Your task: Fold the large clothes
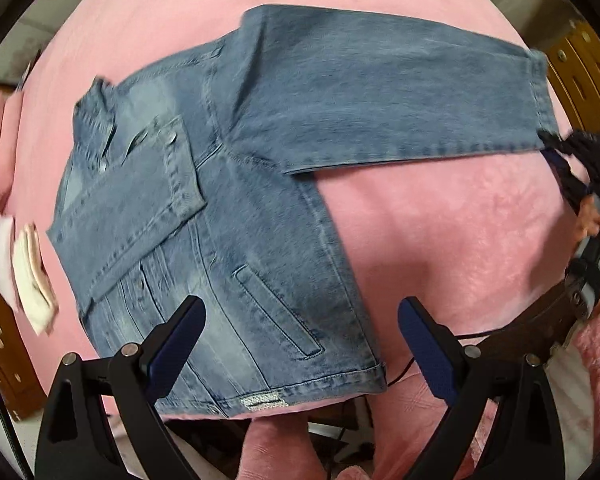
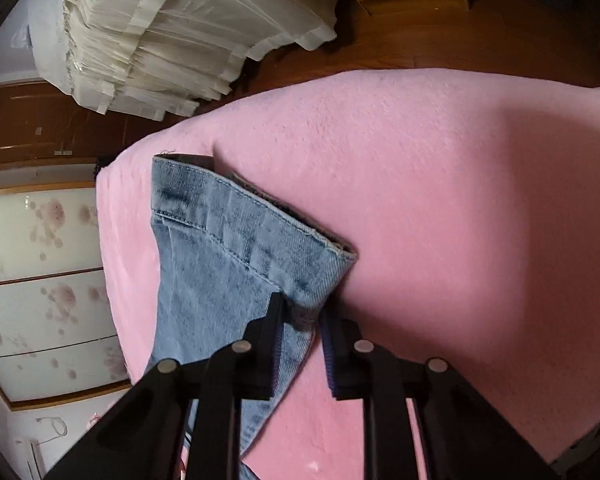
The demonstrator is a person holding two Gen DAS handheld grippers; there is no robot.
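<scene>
On the pink blanket (image 1: 440, 208) a blue denim jacket (image 1: 204, 208) lies flat, one sleeve folded across its chest and the other sleeve (image 1: 380, 96) stretched out sideways. Above the jacket's hem, the left gripper (image 1: 300, 332) hangs with its jaws spread wide, nothing between them. At the far cuff (image 2: 260, 236), the right gripper (image 2: 302, 312) has its jaws drawn close about the cuff's edge, denim bunched between the pads. Folded white cloths (image 1: 32, 272) sit near the blanket's edge.

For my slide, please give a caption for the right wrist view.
Right gripper pinches the cuff of a denim jacket sleeve on a pink blanket.
</scene>
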